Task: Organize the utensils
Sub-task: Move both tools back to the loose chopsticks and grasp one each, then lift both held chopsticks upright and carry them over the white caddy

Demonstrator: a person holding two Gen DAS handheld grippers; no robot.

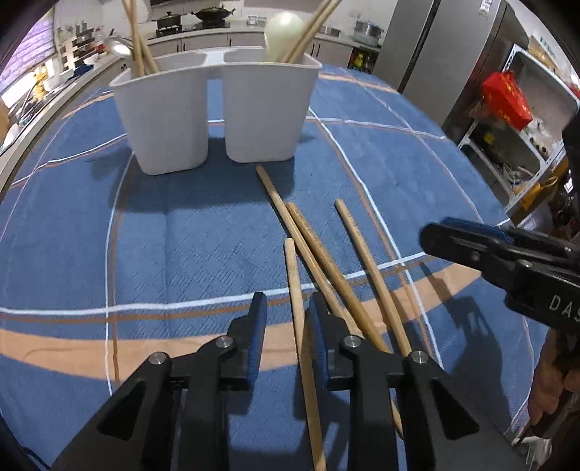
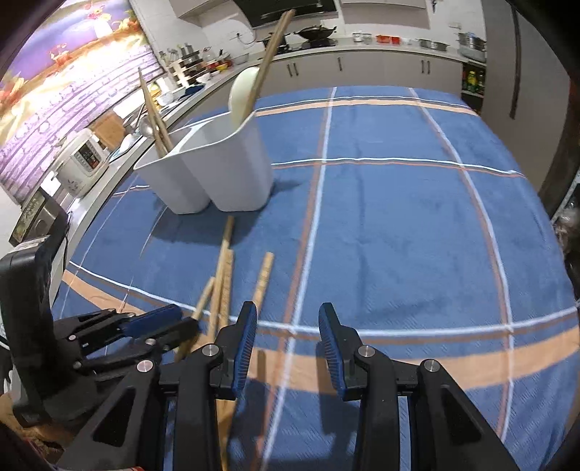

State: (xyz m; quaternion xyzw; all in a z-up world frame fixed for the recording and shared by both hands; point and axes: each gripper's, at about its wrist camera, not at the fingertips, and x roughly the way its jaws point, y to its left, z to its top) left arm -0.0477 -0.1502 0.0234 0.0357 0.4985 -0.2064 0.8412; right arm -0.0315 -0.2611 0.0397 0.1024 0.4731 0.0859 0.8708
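Several wooden chopsticks [image 1: 326,253] lie loose on the blue checked cloth [image 1: 181,235], in front of a white two-compartment holder [image 1: 217,108]. The holder's left cup has chopsticks [image 1: 139,54] in it, and its right cup has a white spoon [image 1: 281,27] and more chopsticks. My left gripper [image 1: 286,308] points down at the cloth, open, with one loose chopstick [image 1: 291,268] running between its fingers close to the right pad. My right gripper [image 2: 288,319] hovers open and empty just right of the pile [image 2: 224,264]. In the right wrist view the left gripper [image 2: 181,322] straddles that chopstick.
A kitchen counter with a rice cooker [image 2: 83,159] runs along the table's left side. A steel fridge [image 1: 435,47] and a shelf with a red box [image 1: 507,98] stand to the right. A hand [image 1: 547,384] holds the right gripper. Bare cloth [image 2: 398,217] lies right of the chopsticks.
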